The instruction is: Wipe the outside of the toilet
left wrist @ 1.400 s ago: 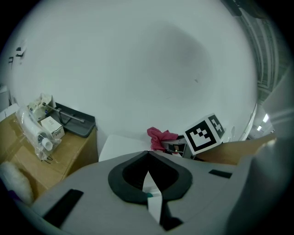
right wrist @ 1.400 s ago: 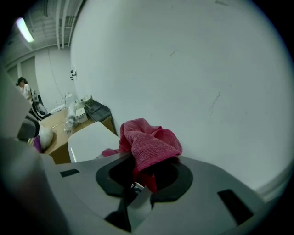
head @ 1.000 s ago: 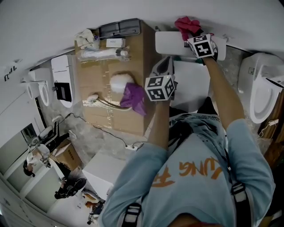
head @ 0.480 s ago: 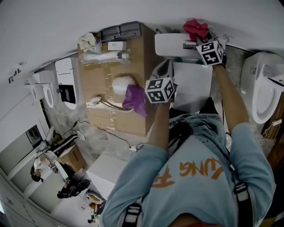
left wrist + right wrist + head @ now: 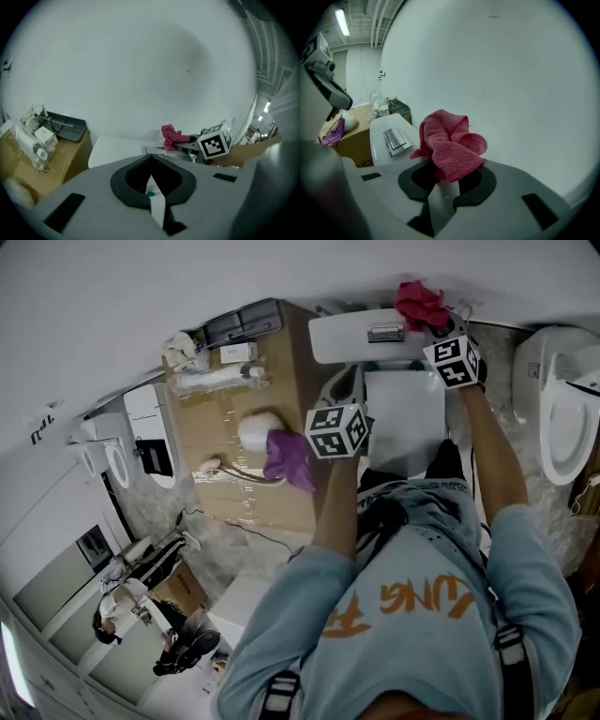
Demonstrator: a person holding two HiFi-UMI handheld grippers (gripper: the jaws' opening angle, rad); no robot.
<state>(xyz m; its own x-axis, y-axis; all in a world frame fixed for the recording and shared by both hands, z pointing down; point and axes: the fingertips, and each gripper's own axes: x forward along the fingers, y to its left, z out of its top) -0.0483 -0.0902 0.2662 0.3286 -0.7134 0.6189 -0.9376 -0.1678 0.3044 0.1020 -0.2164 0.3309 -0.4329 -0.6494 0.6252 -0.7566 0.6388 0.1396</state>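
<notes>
Head view: person leans over the white toilet (image 5: pixel 405 418), both arms reaching toward the wall (image 5: pixel 187 277).
Right claw (image 5: pixel 444 183): clamped tight on the pink cloth (image 5: pixel 451 146) (bunched up above the jaws), up at the back right end of the cistern lid (image 5: pixel 380 127).
Left claw (image 5: pixel 151 185): jaws together, nothing held, hovering over the toilet.
Flush plate (image 5: pixel 396 139): just left of the cloth.

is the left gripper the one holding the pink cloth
No, the pink cloth is pinched by the fingers of the right gripper; the left gripper is shut on nothing.
</notes>
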